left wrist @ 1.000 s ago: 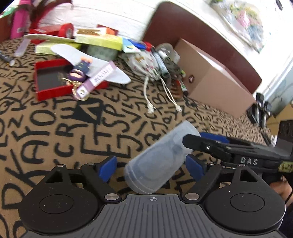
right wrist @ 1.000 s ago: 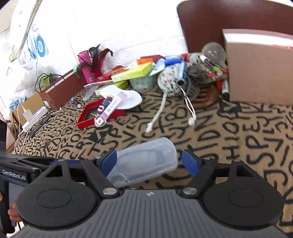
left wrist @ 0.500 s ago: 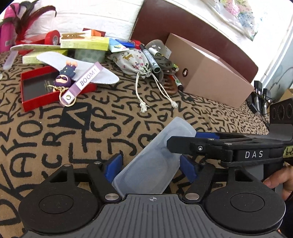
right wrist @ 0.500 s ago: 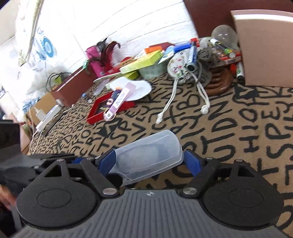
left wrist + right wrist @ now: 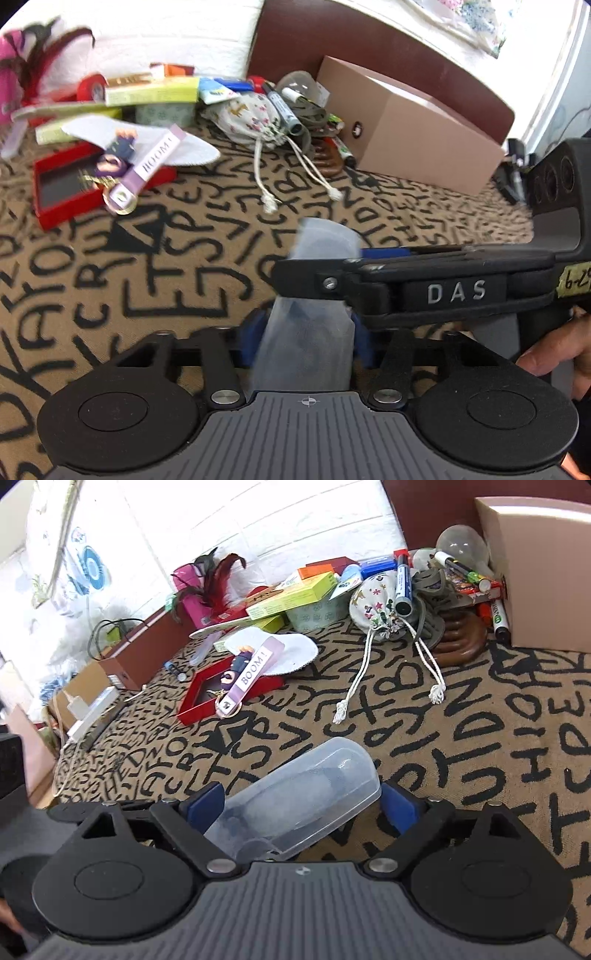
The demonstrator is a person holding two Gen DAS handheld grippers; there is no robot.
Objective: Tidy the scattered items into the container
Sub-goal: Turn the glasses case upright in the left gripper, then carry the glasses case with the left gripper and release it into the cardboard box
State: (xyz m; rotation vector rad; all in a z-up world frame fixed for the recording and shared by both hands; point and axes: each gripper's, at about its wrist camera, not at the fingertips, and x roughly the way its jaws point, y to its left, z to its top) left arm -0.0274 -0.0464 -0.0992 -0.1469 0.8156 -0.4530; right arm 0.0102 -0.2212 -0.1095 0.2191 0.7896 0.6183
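A clear plastic case (image 5: pixel 306 347) hangs above the patterned cloth between both grippers. My left gripper (image 5: pixel 306 343) is closing, and its blue pads (image 5: pixel 255 343) press the case's narrow sides. My right gripper (image 5: pixel 317 264) reaches in from the right, one black finger crossing in front of the case. In the right wrist view the case (image 5: pixel 295 797) lies lengthwise between the fingers of the right gripper (image 5: pixel 303 803). Those jaws are opening, with a thin gap at the right pad (image 5: pixel 400 805). The brown cardboard box (image 5: pixel 406 140) stands at the back right.
A red tray (image 5: pixel 59 192) with a "BOOM!" keychain (image 5: pixel 147 170) lies at the left. A drawstring pouch (image 5: pixel 247 118), markers, a light bulb (image 5: pixel 458 546) and small boxes crowd the back beside the cardboard box (image 5: pixel 535 572). A person's hand (image 5: pixel 554 354) grips the right tool.
The left jaws have narrowed onto the case, which has turned end-on in the left wrist view. The right jaws have spread slightly around it.
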